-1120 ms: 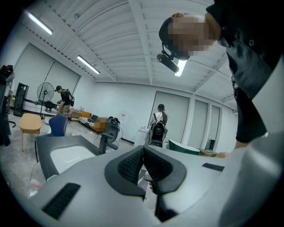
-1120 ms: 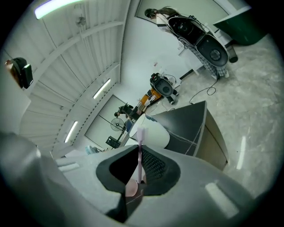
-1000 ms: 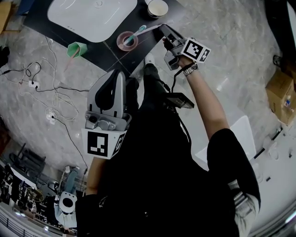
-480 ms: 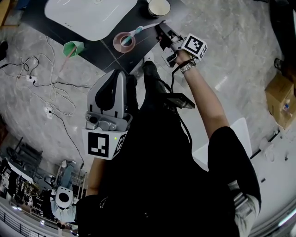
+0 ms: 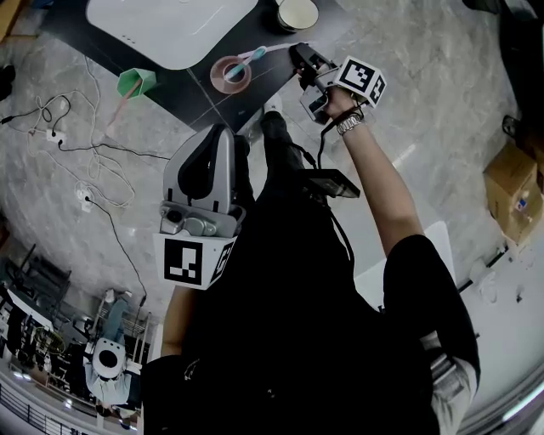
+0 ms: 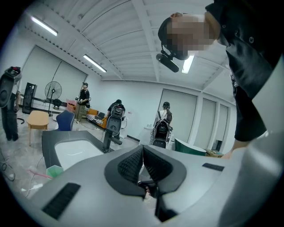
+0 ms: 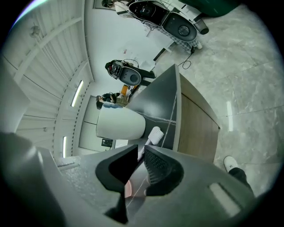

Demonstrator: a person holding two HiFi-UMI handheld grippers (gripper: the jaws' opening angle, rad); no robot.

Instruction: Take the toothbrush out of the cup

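Observation:
In the head view a pink cup (image 5: 229,75) stands on the dark counter (image 5: 183,81). A toothbrush (image 5: 259,56) with a teal and white handle leans out of it toward the right. My right gripper (image 5: 297,56) is at the brush's outer end. In the right gripper view its jaws are shut on the toothbrush (image 7: 154,135), whose white end sticks out past my right gripper (image 7: 141,153). My left gripper (image 5: 218,136) hangs close to the person's body, away from the counter. In its own view my left gripper (image 6: 142,150) is shut with nothing in it.
A white sink basin (image 5: 170,25) fills the counter's far left, with a white bowl (image 5: 295,13) beyond the cup. A green cup (image 5: 136,82) lies at the counter's left edge. Cables (image 5: 76,144) trail over the marble floor. A cardboard box (image 5: 510,178) sits at the right.
My right gripper has sunk a little and rolled at the wrist while staying at the toothbrush's end. The left gripper has kept still.

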